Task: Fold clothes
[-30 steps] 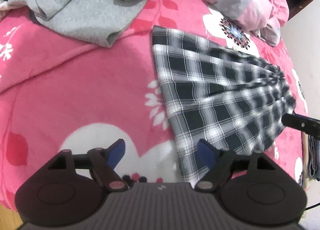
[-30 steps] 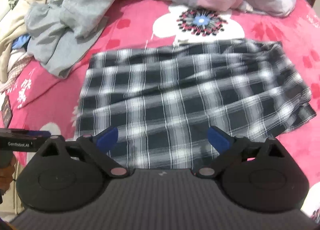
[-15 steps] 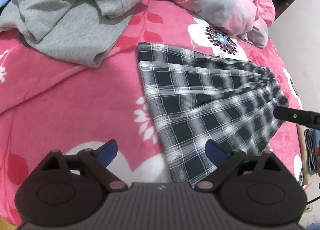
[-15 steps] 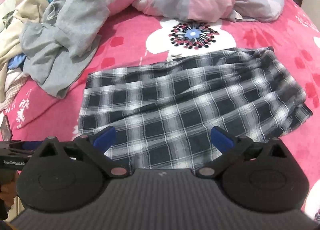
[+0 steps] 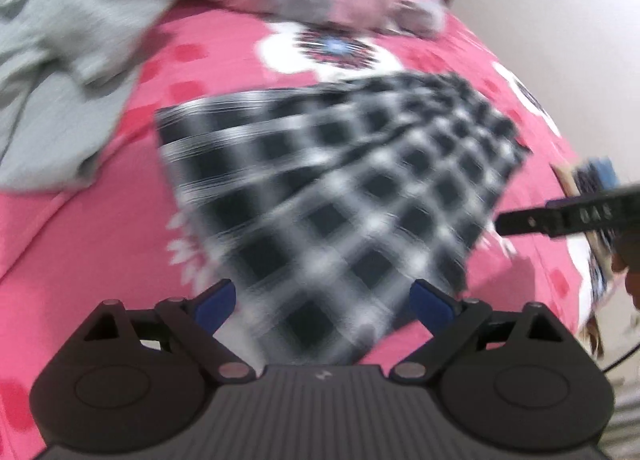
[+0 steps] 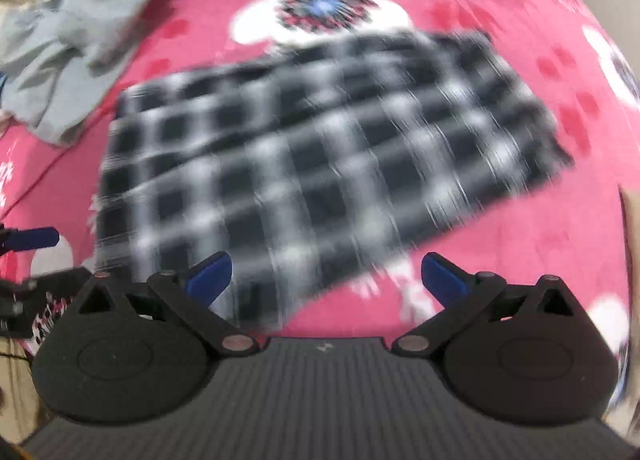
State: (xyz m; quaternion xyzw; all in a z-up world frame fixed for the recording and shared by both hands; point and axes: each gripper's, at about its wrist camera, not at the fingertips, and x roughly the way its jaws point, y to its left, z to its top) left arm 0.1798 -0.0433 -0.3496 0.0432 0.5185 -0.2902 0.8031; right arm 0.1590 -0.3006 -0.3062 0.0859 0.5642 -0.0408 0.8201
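On top of the pink flowered blanket [image 5: 100, 244], the black-and-white checked cloth skirt [image 5: 340, 195] is spread flat. It looks soft, light and floppy; a near corner is best pinched. Left gripper [image 5: 322, 302] and right gripper [image 6: 326, 274] are held wide open, with nothing in them.

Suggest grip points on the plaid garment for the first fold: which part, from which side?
Probably the near hem corners of the plaid garment, which lies flat on the pink floral blanket. Come from above at the near edge: left gripper on the corner below it, right gripper on the other near corner, both open. The flat cloth gives only its edges to pinch. Motion blur hides the hem.
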